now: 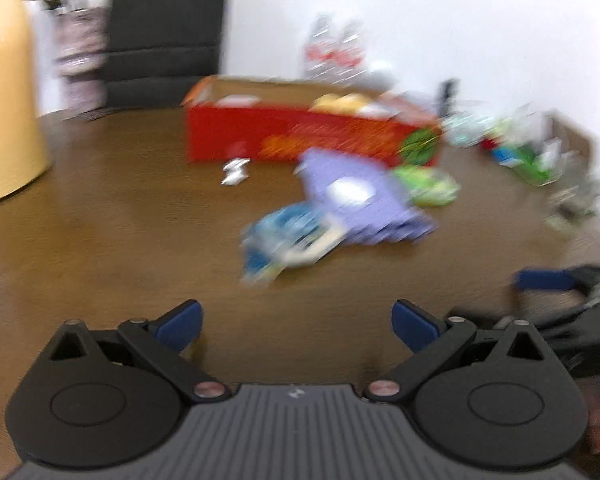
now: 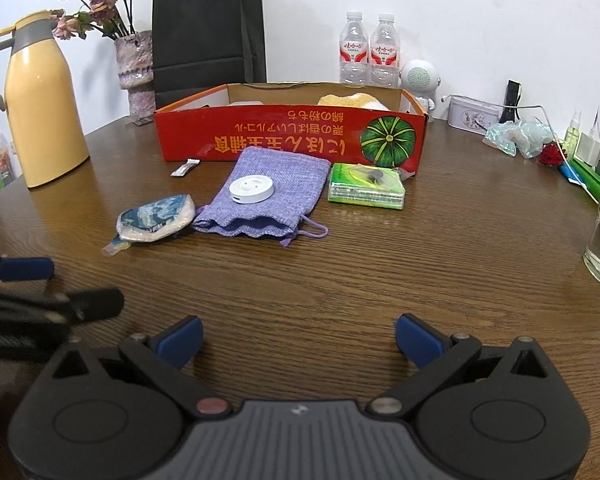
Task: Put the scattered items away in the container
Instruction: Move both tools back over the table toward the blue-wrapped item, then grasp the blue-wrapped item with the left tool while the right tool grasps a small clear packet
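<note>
A purple drawstring pouch (image 2: 262, 192) lies flat before the red box (image 2: 290, 134) — a white disc (image 2: 251, 189) on top. Both the left gripper (image 1: 297, 326) and right gripper (image 2: 299, 336) gape wide, empty. The left view is blurred — only the right shows the box's print.

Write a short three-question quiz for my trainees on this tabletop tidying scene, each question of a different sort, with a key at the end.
1. True or false: the white round disc lies on the purple pouch.
2. Which item lies nearest the pumpkin picture on the red box? A) the green packet B) the yellow jug C) the small sachet
3. Fill in: the right gripper and the left gripper both have jaws that are ____ and hold nothing.

Key: 1 true; 2 A; 3 open.
</note>
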`<state>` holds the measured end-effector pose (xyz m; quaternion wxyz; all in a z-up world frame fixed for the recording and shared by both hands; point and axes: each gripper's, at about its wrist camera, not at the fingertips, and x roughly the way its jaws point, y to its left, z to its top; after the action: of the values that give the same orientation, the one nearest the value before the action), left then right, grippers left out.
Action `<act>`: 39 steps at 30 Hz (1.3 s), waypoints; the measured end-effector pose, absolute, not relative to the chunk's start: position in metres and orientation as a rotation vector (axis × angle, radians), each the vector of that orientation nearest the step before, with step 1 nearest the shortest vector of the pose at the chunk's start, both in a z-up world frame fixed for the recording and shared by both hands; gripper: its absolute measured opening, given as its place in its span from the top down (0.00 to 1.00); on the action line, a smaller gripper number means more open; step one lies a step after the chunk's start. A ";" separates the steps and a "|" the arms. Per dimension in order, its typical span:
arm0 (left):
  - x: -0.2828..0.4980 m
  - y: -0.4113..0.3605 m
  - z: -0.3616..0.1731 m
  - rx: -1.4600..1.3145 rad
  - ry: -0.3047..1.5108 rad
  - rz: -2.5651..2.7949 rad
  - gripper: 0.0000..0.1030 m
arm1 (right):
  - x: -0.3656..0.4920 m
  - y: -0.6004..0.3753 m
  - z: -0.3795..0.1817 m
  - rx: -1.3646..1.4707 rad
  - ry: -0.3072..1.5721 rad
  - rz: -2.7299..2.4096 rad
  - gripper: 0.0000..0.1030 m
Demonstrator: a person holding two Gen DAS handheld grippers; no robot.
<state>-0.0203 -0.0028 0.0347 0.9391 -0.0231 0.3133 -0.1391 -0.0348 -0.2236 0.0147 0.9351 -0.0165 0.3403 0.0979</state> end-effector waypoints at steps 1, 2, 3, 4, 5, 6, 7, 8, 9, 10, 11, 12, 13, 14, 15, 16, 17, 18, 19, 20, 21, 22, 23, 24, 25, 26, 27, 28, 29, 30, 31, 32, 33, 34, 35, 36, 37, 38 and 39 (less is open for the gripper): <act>-0.015 0.001 0.043 -0.031 0.610 -0.331 0.00 | -0.034 -0.226 0.016 -0.039 0.702 0.225 0.00; -0.008 0.003 0.049 0.001 0.582 -0.375 0.00 | -0.030 -0.230 0.019 -0.055 0.724 0.270 0.04; 0.002 0.004 0.055 0.052 0.553 -0.438 0.00 | -0.025 -0.236 0.026 -0.054 0.737 0.305 0.17; 0.013 0.003 0.058 0.104 0.538 -0.494 0.00 | -0.017 -0.245 0.035 -0.039 0.738 0.330 0.26; 0.025 0.002 0.059 0.162 0.540 -0.553 0.00 | -0.009 -0.256 0.046 -0.017 0.721 0.336 0.26; 0.038 -0.001 0.059 0.211 0.551 -0.602 0.00 | 0.001 -0.267 0.057 -0.001 0.691 0.329 0.26; 0.048 -0.003 0.057 0.244 0.562 -0.631 0.01 | 0.011 -0.276 0.067 0.006 0.662 0.318 0.26; 0.059 -0.003 0.055 0.257 0.583 -0.656 0.05 | 0.023 -0.283 0.074 0.008 0.640 0.306 0.26; 0.071 -0.001 0.052 0.251 0.612 -0.677 0.10 | 0.034 -0.288 0.078 0.011 0.628 0.295 0.28; 0.079 0.001 0.051 0.231 0.631 -0.688 0.12 | 0.046 -0.292 0.080 0.016 0.624 0.287 0.32; 0.084 0.005 0.049 0.206 0.646 -0.702 0.12 | 0.059 -0.296 0.080 0.025 0.625 0.287 0.33; 0.087 0.009 0.047 0.178 0.645 -0.721 0.12 | 0.069 -0.297 0.079 0.030 0.628 0.293 0.38; 0.087 0.012 0.045 0.153 0.629 -0.734 0.12 | 0.080 -0.297 0.076 0.027 0.633 0.301 0.42; 0.087 0.013 0.043 0.139 0.616 -0.745 0.12 | 0.090 -0.295 0.073 0.014 0.637 0.310 0.43; 0.088 0.012 0.041 0.138 0.618 -0.752 0.12 | 0.097 -0.293 0.068 -0.001 0.642 0.312 0.46; 0.087 0.012 0.039 0.141 0.622 -0.754 0.12 | 0.105 -0.292 0.063 -0.015 0.651 0.310 0.52; 0.087 0.010 0.037 0.140 0.629 -0.759 0.13 | 0.112 -0.289 0.056 -0.031 0.670 0.309 0.55; 0.088 0.009 0.036 0.138 0.639 -0.767 0.15 | 0.118 -0.286 0.051 -0.044 0.684 0.308 0.61; 0.088 0.008 0.035 0.139 0.646 -0.765 0.16 | 0.122 -0.284 0.046 -0.054 0.693 0.305 0.64; 0.087 0.007 0.034 0.148 0.652 -0.749 0.17 | 0.124 -0.283 0.042 -0.059 0.698 0.307 0.66; 0.088 0.006 0.033 0.164 0.662 -0.725 0.22 | 0.125 -0.281 0.039 -0.059 0.692 0.311 0.73; 0.088 0.005 0.031 0.174 0.674 -0.711 0.27 | 0.124 -0.281 0.038 -0.058 0.678 0.316 0.82; 0.088 0.006 0.029 0.179 0.689 -0.706 0.38 | 0.122 -0.279 0.037 -0.063 0.671 0.320 0.82; 0.086 0.006 0.028 0.183 0.684 -0.693 0.45 | 0.121 -0.277 0.035 -0.078 0.663 0.318 0.82; 0.085 0.007 0.028 0.188 0.682 -0.678 0.48 | 0.119 -0.275 0.034 -0.094 0.654 0.315 0.82; 0.083 0.007 0.028 0.187 0.686 -0.665 0.54 | 0.117 -0.274 0.033 -0.106 0.644 0.312 0.82; 0.081 0.008 0.029 0.175 0.694 -0.653 0.59 | 0.115 -0.272 0.033 -0.110 0.635 0.308 0.83; 0.079 0.009 0.030 0.161 0.699 -0.639 0.63 | 0.113 -0.272 0.033 -0.105 0.629 0.303 0.83; 0.076 0.009 0.031 0.153 0.700 -0.618 0.72 | 0.112 -0.272 0.033 -0.097 0.625 0.300 0.84; 0.072 0.009 0.032 0.148 0.698 -0.586 0.75 | 0.111 -0.272 0.034 -0.089 0.623 0.298 0.84; 0.068 0.008 0.033 0.133 0.697 -0.559 0.77 | 0.109 -0.272 0.036 -0.083 0.622 0.299 0.84; 0.064 0.009 0.034 0.112 0.696 -0.533 0.79 | 0.106 -0.271 0.037 -0.077 0.617 0.305 0.84; 0.059 0.009 0.037 0.082 0.689 -0.497 0.81 | 0.103 -0.271 0.039 -0.070 0.611 0.315 0.84; 0.053 0.009 0.040 0.052 0.677 -0.464 0.81 | 0.100 -0.271 0.041 -0.062 0.602 0.324 0.84; 0.046 0.009 0.046 0.015 0.655 -0.413 0.82 | 0.095 -0.271 0.043 -0.054 0.589 0.329 0.84; 0.039 0.008 0.052 -0.010 0.633 -0.359 0.82 | 0.090 -0.270 0.046 -0.046 0.579 0.333 0.84; 0.032 0.005 0.057 -0.034 0.615 -0.311 0.82 | 0.084 -0.269 0.049 -0.032 0.567 0.344 0.84; 0.025 0.002 0.061 -0.058 0.598 -0.268 0.82 | 0.077 -0.268 0.051 -0.015 0.557 0.362 0.85; 0.017 -0.001 0.066 -0.088 0.583 -0.231 0.82 | 0.071 -0.267 0.053 -0.002 0.547 0.377 0.85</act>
<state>0.0172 -0.0014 0.0656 0.9503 -0.0430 0.2868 -0.1136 0.0709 -0.2665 0.0533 0.9453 -0.0011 0.2686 0.1851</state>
